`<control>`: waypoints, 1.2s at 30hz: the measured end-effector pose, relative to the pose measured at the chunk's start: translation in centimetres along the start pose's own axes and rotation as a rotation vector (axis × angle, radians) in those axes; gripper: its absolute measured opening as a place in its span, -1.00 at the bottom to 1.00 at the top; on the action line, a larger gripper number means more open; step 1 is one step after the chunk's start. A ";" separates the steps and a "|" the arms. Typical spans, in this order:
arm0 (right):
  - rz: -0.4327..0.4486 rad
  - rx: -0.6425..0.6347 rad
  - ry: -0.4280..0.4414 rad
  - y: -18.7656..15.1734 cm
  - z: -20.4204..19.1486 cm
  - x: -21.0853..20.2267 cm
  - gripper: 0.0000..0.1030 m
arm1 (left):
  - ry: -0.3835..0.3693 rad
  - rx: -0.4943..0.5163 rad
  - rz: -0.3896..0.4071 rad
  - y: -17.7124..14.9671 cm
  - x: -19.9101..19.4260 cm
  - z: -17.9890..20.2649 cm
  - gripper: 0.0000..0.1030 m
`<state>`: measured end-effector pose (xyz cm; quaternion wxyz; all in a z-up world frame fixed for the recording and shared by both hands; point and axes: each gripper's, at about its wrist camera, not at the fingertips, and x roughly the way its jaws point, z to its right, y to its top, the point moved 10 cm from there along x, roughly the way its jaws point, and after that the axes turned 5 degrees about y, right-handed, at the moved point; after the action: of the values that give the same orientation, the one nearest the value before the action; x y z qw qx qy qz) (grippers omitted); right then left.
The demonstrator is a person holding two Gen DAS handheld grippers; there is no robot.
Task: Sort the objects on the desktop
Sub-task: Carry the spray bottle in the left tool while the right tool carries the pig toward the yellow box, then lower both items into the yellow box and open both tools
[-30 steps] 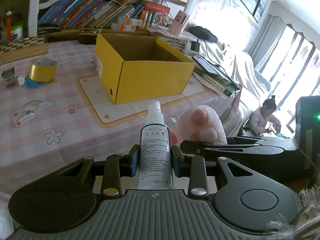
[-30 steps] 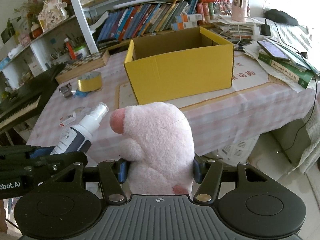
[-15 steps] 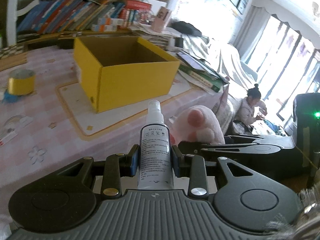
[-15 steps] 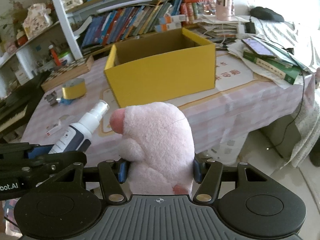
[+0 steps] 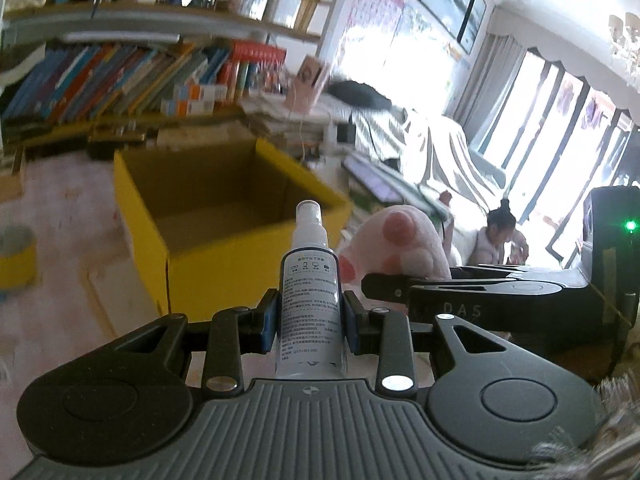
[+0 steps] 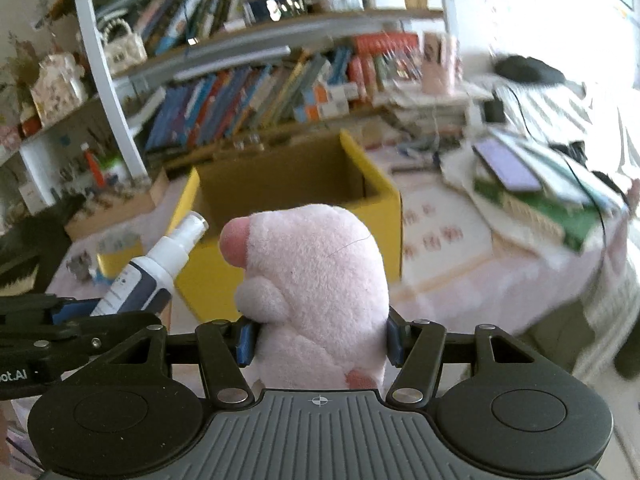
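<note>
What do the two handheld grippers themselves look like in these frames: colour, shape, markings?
Both are black plastic. The left gripper and the right gripper each have a ribbed grey base with a crosshair mark, two round side discs, silver screws and blue pads. From the left wrist, the right gripper's side shows the letters "DAS".
</note>
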<state>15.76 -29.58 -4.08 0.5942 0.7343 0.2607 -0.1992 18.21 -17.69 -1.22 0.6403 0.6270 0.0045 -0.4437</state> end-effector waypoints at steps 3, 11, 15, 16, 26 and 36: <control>0.032 -0.033 0.037 2.9 0.2 1.0 0.15 | 0.015 0.003 0.032 2.7 1.1 -0.2 -0.41; 0.043 -0.154 0.134 8.7 0.0 5.8 0.15 | 0.106 0.018 0.059 8.3 5.4 -2.0 -0.41; 0.013 -0.248 0.164 10.5 -0.4 9.3 0.16 | 0.147 0.029 0.011 9.8 8.8 -3.6 -0.41; -0.002 -0.273 0.166 10.8 -0.5 10.4 0.16 | 0.164 0.035 -0.005 9.9 9.7 -4.1 -0.41; -0.259 -0.522 0.180 9.8 -1.1 21.5 0.16 | 0.284 0.126 -0.211 9.6 18.5 -8.4 -0.41; -0.423 -0.745 0.168 8.4 -1.6 27.6 0.16 | 0.344 0.176 -0.333 8.7 23.4 -11.3 -0.41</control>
<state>42.63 -25.29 -13.88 0.7414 0.4137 0.5070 -0.1485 43.60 -23.31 -9.85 0.4913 0.7372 0.1778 -0.4285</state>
